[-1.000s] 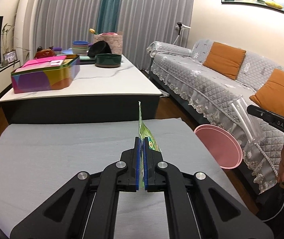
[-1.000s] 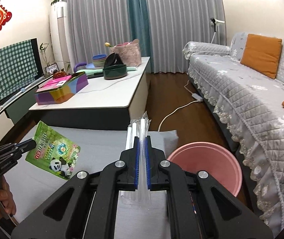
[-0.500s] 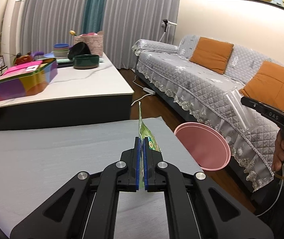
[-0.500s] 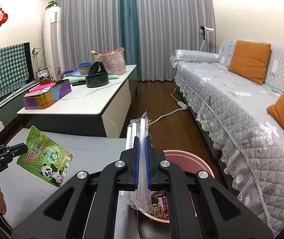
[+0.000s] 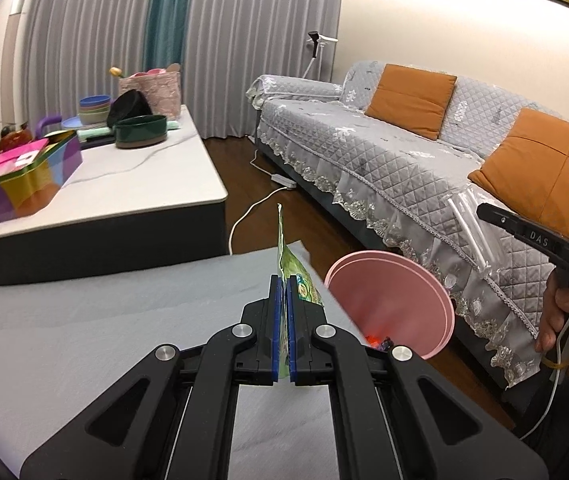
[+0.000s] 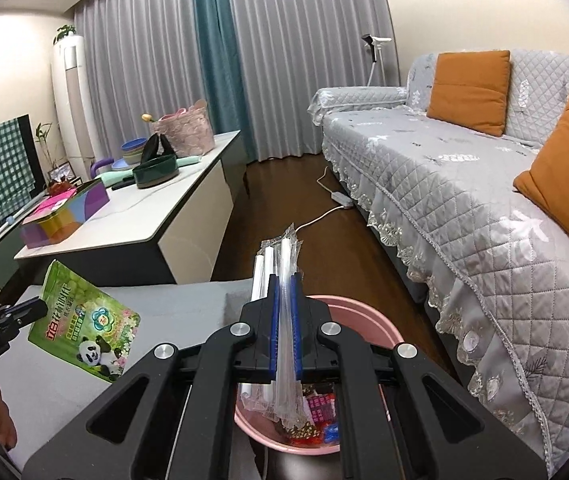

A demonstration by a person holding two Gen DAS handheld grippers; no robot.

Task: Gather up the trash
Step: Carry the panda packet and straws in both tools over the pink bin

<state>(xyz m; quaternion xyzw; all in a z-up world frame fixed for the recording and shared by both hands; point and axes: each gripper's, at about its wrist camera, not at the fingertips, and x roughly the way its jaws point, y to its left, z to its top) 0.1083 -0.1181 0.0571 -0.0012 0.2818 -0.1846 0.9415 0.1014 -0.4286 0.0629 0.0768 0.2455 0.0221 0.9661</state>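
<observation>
**Both hands loaded, pink bin waiting below**

The right gripper [image 6: 283, 332] is hovering directly over the pink bin [image 6: 368, 312], its jaws clamped on a clear packet of white straws [image 6: 280, 264]. The packet is hanging lengthwise between the blue pads, its lower end dangling above the bin's mouth, presumably so that letting go drops it straight in. It is looking limp and see-through, with pale tubes showing inside. Colourful wrappers are already lying in the bin's bottom.

To the left of the bin, the left gripper [image 5: 283, 312] is hanging over the grey-covered bench [image 5: 84, 340], jaws pressed together on a green snack pouch [image 6: 84, 324]. The pouch is being pinched by one edge, glossy and flat, a cartoon panda on its face. It is sitting near the bin's rim, probably queued as the next drop.
</observation>
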